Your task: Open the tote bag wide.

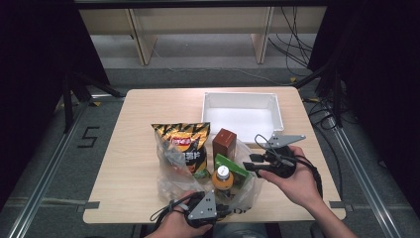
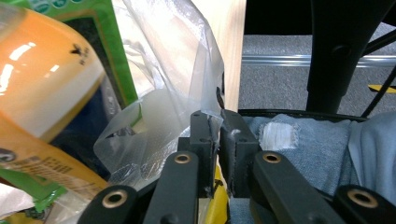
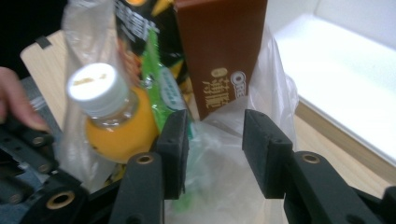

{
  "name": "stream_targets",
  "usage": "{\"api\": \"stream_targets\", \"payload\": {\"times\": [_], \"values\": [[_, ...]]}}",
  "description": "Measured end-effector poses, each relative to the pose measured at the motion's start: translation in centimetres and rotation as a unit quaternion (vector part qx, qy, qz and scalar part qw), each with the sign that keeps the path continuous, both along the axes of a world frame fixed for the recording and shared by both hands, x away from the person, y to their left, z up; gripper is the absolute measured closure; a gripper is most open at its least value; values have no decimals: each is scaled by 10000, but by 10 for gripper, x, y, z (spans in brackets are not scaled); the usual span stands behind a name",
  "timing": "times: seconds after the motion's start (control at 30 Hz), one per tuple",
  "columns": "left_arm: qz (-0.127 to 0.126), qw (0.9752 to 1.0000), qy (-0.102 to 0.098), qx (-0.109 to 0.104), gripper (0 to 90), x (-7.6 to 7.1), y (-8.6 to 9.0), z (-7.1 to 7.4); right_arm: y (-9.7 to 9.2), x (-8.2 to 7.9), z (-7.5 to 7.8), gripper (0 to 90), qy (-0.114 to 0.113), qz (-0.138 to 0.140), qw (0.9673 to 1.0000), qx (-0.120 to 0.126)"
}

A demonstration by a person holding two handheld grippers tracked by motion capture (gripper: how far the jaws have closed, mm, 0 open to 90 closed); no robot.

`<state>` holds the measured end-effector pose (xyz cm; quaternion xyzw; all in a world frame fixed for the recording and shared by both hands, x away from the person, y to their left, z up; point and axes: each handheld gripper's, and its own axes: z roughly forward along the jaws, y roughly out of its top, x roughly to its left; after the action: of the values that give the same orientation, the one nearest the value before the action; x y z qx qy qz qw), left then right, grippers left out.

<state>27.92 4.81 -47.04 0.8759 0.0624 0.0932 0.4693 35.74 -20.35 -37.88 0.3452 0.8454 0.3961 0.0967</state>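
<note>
Left hand-held gripper [image 2: 215,135] pinching crinkled clear plastic bag [image 2: 159,135], round orange bottle [image 1: 223,179] inside

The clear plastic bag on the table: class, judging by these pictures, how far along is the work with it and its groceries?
Looks done: nothing yet; the white tray holds nothing, while the chip bag, brown box and juice bottle stand in the clear plastic bag. In hand: the left gripper pinches the bag's edge, and the right gripper is open over its rim. Probably left: moving the groceries out.
</note>
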Motion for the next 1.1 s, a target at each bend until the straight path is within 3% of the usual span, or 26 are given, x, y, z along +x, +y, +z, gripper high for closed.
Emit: {"api": "stream_targets", "payload": {"times": [0.1, 0.17, 0.27, 0.3, 0.33, 0.37, 0.4, 0.47, 0.5, 0.57, 0.63, 0.67, 0.7, 0.73, 0.8, 0.87, 0.9, 0.93, 1.1], "values": [[49, 9999, 88, -19, 828, 0, 0, 0, 2, 4, -5, 614, 328, -103, 9994, 26], [50, 9999, 92, -20, 828, 0, 0, 0, 5, 4, -9, 638, 398, -76, 9992, 34], [39, 10000, 72, -21, 827, 0, 0, 0, 5, 3, -11, 821, 681, 108, 9975, -124], [41, 10000, 67, -28, 828, 0, 0, 0, 5, 4, -11, 877, 738, 180, 9971, -57], [41, 10000, 67, -28, 827, 0, 0, 0, 7, 1, -12, 900, 810, 44, 9967, 65], [39, 10000, 64, -29, 828, 0, 0, 1, 5, 0, -7, 900, 904, 119, 9958, -110], [71, 9999, 98, -102, 828, -1, -1, 1, 3, 1, -6, 900, 742, 179, 9968, -221], [67, 9999, 56, -82, 831, -1, 0, 2, 3, -2, -2, 900, 729, 71, 9971, -184], [42, 9999, 58, -95, 832, -1, 0, 3, 2, -2, -1, 900, 571, -23, 9982, -185], [66, 9999, 0, -151, 836, -1, 1, 4, 0, -5, 6, 900, 637, 33, 9979, -148], [71, 9998, -53, -187, 839, -1, 1, 6, -3, -7, 11, 900, 463, -10, 9989, -99], [43, 9997, -61, -226, 841, -1, 1, 6, -4, -10, 15, 900, 587, -98, 9982, -105], [60, 9996, -75, -253, 842, -2, 0, 6, -7, -9, 17, 900, 463, -44, 9986, -236], [56, 9997, -48, -232, 843, -2, 0, 6, -7, -10, 16, 900, 334, -76, 9993, -163], [46, 9998, -29, -211, 842, -3, 0, 5, -11, -13, 18, 900, 492, -53, 9976, -493], [31, 9999, 16, -145, 842, -2, -1, 2, -11, -14, 13, 900, 535, -180, 9973, -468], [22, 10000, 9, -91, 841, -2, -1, 1, -9, -15, 9, 900, 673, -188, 9967, -420], [41, 9999, 73, -60, 841, -2, -1, -1, -12, -11, 4, 900, 547, -14, 9974, -463], [65, 9996, 204, 183, 839, -2, -2, -8, -11, -3, -19, 900, 1030, -86, 9929, -583]]}}
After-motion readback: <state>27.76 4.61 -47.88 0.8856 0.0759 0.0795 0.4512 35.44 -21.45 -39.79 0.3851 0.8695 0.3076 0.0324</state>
